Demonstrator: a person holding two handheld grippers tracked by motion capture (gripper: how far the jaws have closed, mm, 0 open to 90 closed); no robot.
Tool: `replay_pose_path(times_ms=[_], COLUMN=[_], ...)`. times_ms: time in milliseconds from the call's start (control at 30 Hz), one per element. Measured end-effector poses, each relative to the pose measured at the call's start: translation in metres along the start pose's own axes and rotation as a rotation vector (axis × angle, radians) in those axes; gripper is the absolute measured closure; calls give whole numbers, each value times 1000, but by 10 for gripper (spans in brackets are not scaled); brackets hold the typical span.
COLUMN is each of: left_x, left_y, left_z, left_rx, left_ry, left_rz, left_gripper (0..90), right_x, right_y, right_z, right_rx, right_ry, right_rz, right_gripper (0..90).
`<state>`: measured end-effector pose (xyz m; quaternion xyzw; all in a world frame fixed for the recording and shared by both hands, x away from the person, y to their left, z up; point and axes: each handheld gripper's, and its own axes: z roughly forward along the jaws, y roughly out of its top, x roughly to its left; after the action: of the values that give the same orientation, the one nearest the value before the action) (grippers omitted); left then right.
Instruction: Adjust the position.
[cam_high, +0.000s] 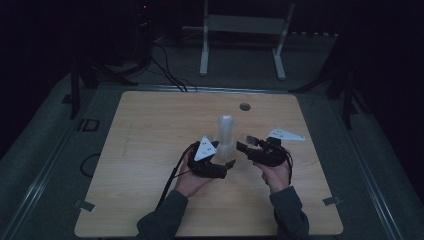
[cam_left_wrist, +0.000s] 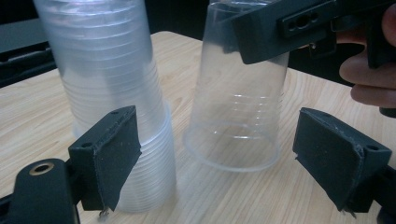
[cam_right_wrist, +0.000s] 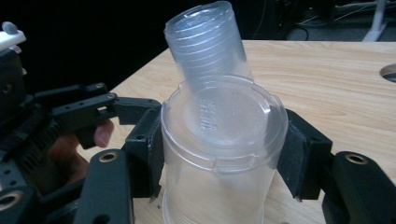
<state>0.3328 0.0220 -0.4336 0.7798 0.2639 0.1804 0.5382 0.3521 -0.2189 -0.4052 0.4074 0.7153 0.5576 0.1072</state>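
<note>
The desk (cam_high: 150, 150) spans the middle of the high view, with both hands low at its centre. A stack of clear plastic cups (cam_high: 225, 131) stands upside down just above the hands. A single upturned cup (cam_right_wrist: 219, 154) sits just beside the stack, at centre frame in the right gripper view, pinched near its base between the right tool (cam_right_wrist: 224, 154). The left tool (cam_left_wrist: 233, 163), at the bottom of its own view, is spread wide, one jaw beside the stack's foot. The step appears to be separating one cup; it calls for a light squeeze so the thin wall does not buckle, and a straight pull clear of the stack.
</note>
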Motion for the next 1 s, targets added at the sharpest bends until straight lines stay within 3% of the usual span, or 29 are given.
replay_pose_path(times_ms=[1000], left_x=[-6], left_y=[-1], left_z=[13], left_rx=[9], left_ry=[-14], left_rz=[11], left_gripper=[158], right_x=[1], right_y=[0], right_z=[3], right_rx=[-39], right_ry=[156], right_rz=[109], right_gripper=[406])
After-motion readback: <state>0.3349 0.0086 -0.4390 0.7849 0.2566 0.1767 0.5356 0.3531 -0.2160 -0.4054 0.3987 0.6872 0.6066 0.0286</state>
